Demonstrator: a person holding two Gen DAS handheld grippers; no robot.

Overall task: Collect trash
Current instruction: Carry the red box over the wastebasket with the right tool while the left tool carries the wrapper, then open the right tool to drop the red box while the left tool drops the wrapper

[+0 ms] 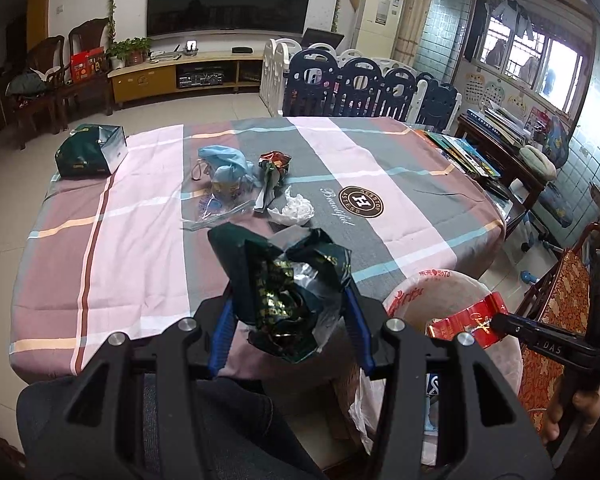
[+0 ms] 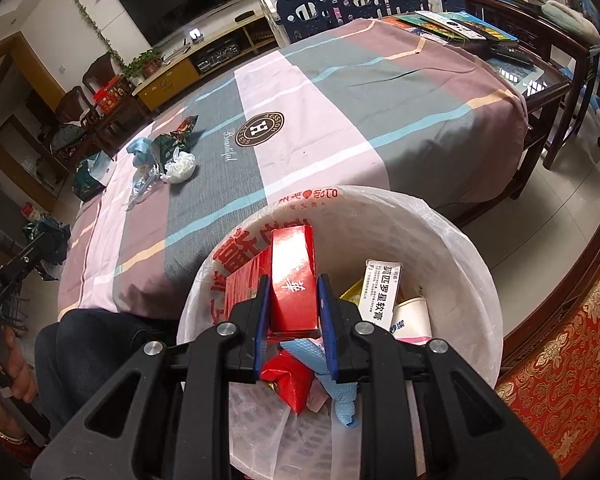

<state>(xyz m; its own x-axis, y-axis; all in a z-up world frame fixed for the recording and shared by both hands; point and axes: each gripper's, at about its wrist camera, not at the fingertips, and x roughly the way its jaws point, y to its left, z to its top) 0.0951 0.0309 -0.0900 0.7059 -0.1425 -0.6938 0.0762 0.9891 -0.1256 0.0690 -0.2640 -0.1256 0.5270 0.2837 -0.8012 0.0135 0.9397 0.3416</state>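
Over the white-lined trash bin (image 2: 452,248), a red carton (image 2: 293,280) is clamped between the blue pads of the right gripper (image 2: 293,304), jaws narrowed down onto its sides, so it's held right above the bin's mouth. Inside the bin a white medicine box (image 2: 378,292), a paper cup (image 2: 410,316), a blue glove (image 2: 332,376) and a second red pack (image 2: 288,380) can already be seen.

In the left wrist view, a crumpled dark green foil wrapper (image 1: 288,280) is pinched in the left gripper (image 1: 290,320), jaws about half open around the bulky wad, held over the near edge of the table, just beside the bin (image 1: 436,292).

Further back on the checked tablecloth (image 1: 140,200), more trash is left: a blue plastic bag (image 1: 224,164), a clear wrapper (image 1: 216,212), a crumpled white tissue (image 1: 294,210) and a red-green snack packet (image 1: 274,164), all bunched near the middle. A green box (image 1: 90,154) is sat at the far left corner, well apart from the pile. Books (image 1: 464,152) are stacked at the far right edge.
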